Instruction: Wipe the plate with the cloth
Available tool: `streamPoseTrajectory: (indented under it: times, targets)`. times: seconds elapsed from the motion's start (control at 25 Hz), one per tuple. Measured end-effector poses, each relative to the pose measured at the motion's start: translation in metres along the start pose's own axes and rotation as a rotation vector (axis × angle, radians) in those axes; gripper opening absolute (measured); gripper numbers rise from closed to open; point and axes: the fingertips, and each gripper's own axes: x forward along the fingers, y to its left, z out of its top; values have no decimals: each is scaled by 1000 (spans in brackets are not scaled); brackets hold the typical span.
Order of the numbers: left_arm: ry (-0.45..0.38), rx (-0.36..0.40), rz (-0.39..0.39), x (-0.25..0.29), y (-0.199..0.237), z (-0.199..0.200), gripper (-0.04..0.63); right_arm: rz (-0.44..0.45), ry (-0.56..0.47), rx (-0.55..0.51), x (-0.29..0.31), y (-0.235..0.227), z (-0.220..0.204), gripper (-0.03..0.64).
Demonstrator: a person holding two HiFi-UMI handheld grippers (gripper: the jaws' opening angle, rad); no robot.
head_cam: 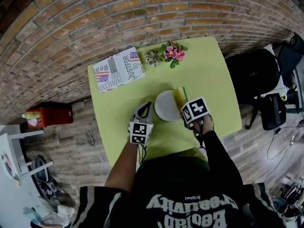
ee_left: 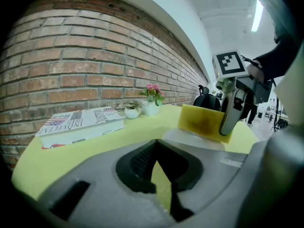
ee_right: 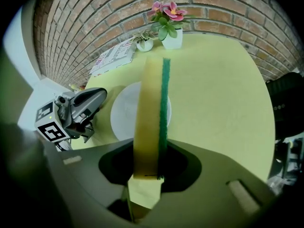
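Note:
A white plate (head_cam: pixel 166 106) lies in the middle of the yellow-green table (head_cam: pixel 211 70). My right gripper (head_cam: pixel 189 112) is shut on a yellow sponge (head_cam: pixel 181 96) with a green scouring side, held on edge over the plate's right rim. In the right gripper view the sponge (ee_right: pixel 151 113) runs out from the jaws beside the plate (ee_right: pixel 122 112). My left gripper (head_cam: pixel 145 109) sits at the plate's left edge, jaws together with nothing in them. The left gripper view shows the sponge (ee_left: pixel 201 121) above the plate (ee_left: pixel 190 137).
A folded newspaper (head_cam: pixel 118 70) lies at the table's far left. A pot of pink flowers (head_cam: pixel 174 52) and a small succulent (head_cam: pixel 153 58) stand at the far edge. A black chair (head_cam: pixel 251 75) is to the right and a red box (head_cam: pixel 47 114) on the floor to the left.

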Motion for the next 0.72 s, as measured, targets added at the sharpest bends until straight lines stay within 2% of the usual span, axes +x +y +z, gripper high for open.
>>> streamPoseTrajectory:
  times: [0.44, 0.72]
  targets:
    - [4, 8, -1, 0, -1, -1, 5, -38, -12, 6, -5, -10, -7, 129]
    - [3, 14, -3, 0, -1, -1, 5, -13, -91, -17, -16, 0, 8, 130]
